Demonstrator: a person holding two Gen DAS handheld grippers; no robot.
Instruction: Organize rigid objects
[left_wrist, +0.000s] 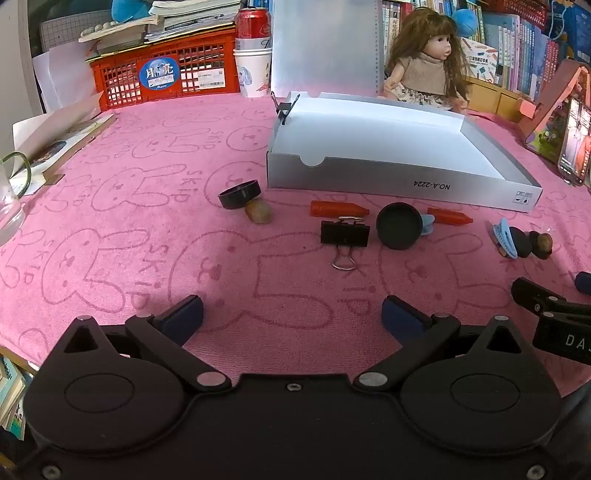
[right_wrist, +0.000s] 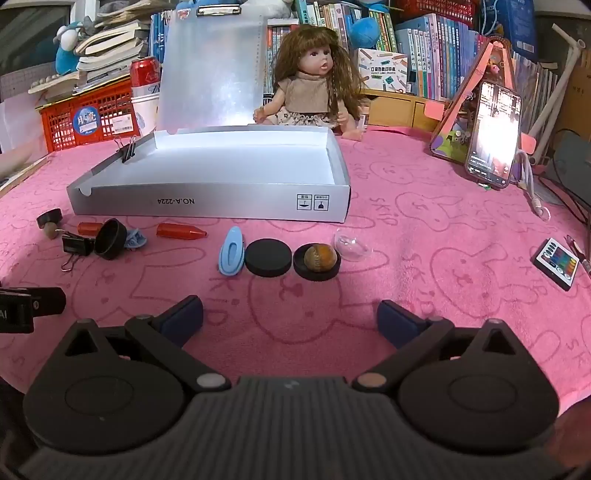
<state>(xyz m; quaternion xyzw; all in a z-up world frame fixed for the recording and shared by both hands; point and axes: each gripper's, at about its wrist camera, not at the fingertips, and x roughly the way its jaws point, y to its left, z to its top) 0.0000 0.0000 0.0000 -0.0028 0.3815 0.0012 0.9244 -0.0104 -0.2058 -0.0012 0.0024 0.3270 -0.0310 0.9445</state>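
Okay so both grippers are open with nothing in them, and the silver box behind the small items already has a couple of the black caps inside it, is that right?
Not quite. The silver box is empty inside; the right wrist view shows only its bare white floor. The black caps lie on the pink cloth in front. Left gripper and right gripper are open and empty.

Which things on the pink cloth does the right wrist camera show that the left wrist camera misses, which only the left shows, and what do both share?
Only the right wrist view shows the remote and the clear dome. Only the left wrist view shows the glass jug and the open book. Both show the open grey box, the doll, the black binder clip and the phone.
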